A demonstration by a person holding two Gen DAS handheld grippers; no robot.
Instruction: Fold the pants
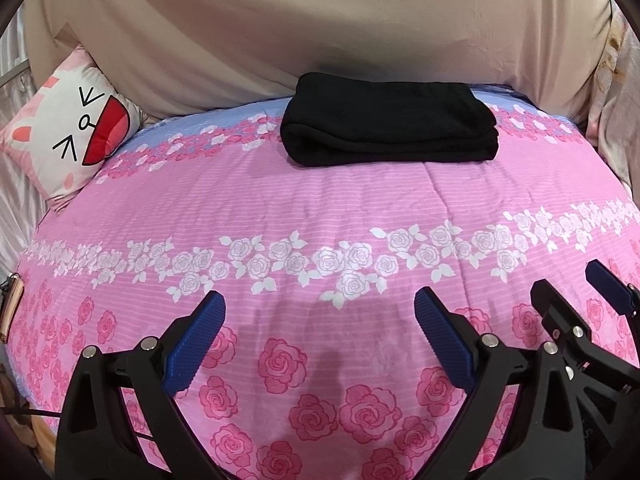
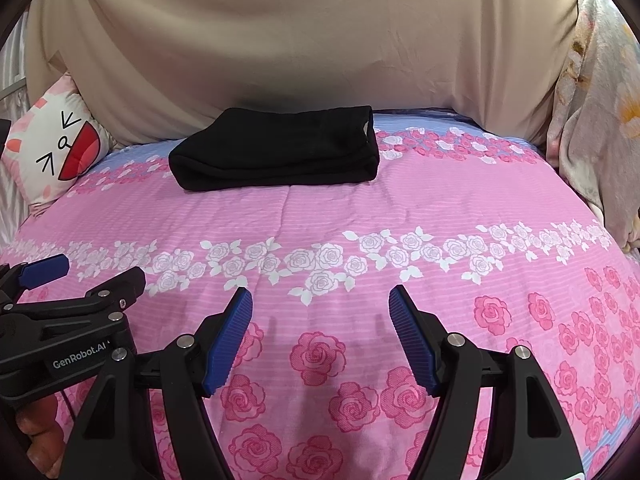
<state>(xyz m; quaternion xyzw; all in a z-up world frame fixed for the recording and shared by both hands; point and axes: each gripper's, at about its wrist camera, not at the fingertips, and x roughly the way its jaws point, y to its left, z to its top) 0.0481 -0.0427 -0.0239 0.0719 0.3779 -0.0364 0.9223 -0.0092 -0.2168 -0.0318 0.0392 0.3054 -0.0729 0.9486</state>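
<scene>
Pink rose-print bedding is covering the bed (image 1: 320, 208), and a beige sheet (image 1: 280, 20) is hanging behind its far edge. The pants (image 1: 390, 128) are lying folded into a compact black bundle near the far edge, roughly at its middle, with the fold line facing the near side.

The left hand-held gripper (image 1: 318, 320) is hovering over the near part of the bed with its jaws spread wide and nothing between them. The right hand-held gripper (image 2: 320, 312) is hovering just beside it, likewise spread wide and holding nothing. Both are staying well apart from the pants.

Judging from the bundle, the folding appears complete or nearly so. If a final step is pending, it is squaring the bundle: approach low from the near side, press the top layer flat, and avoid pinching only one layer, since that is likely to drag the stack open. The open end at the bundle's right, seen in the right wrist view, is the part most likely to splay.

Open bedding is lying between the grippers and the pants, giving free room for travel. A cat-face pillow (image 1: 76, 128) is sitting at the far left corner, and a floral blanket (image 2: 600, 120) is piled along the right edge; both are standing apart from the pants.
</scene>
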